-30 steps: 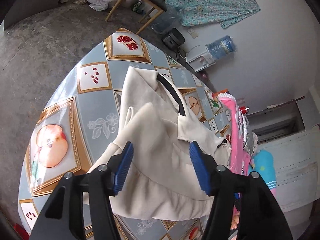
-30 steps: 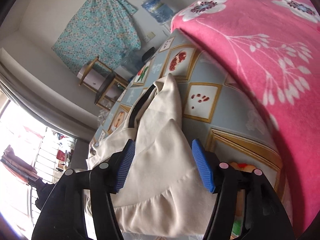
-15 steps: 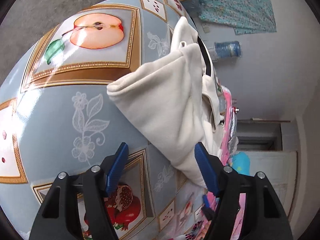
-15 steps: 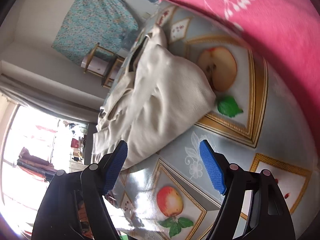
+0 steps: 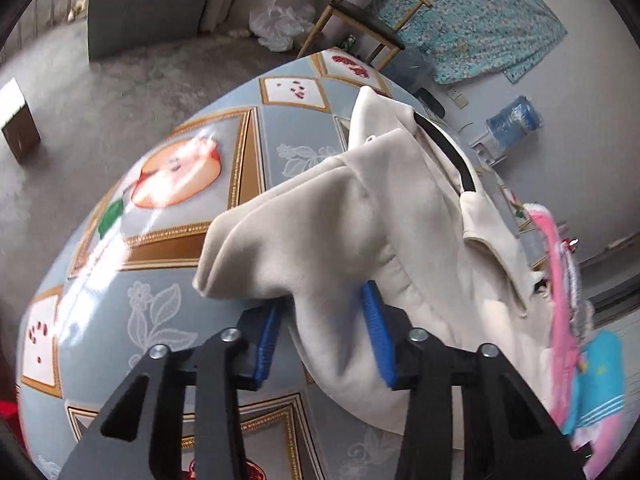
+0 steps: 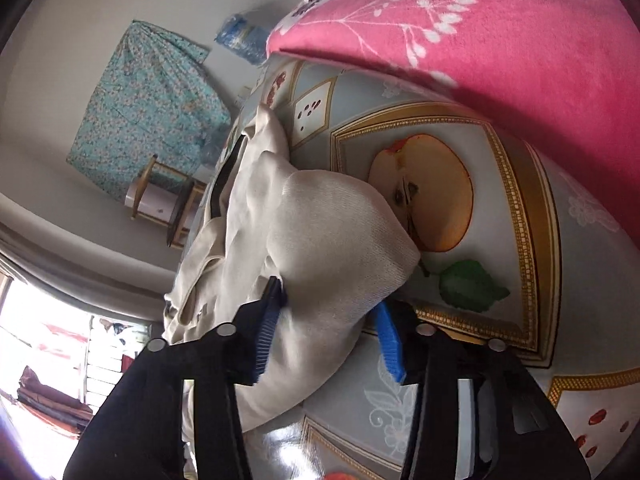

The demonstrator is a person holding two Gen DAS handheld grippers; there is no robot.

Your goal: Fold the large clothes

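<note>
Left wrist: left gripper closing on cream garment's edge.

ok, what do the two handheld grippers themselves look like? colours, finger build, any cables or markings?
The two look the same. The left gripper has two flat black fingers with cut-out slots, silver screw heads along the linkage, and ribbed blue pads on the inner faces. The right gripper has matching black fingers, silver screws and blue pads. No cables, labels or markings are visible, and no hands or sleeves.
</note>
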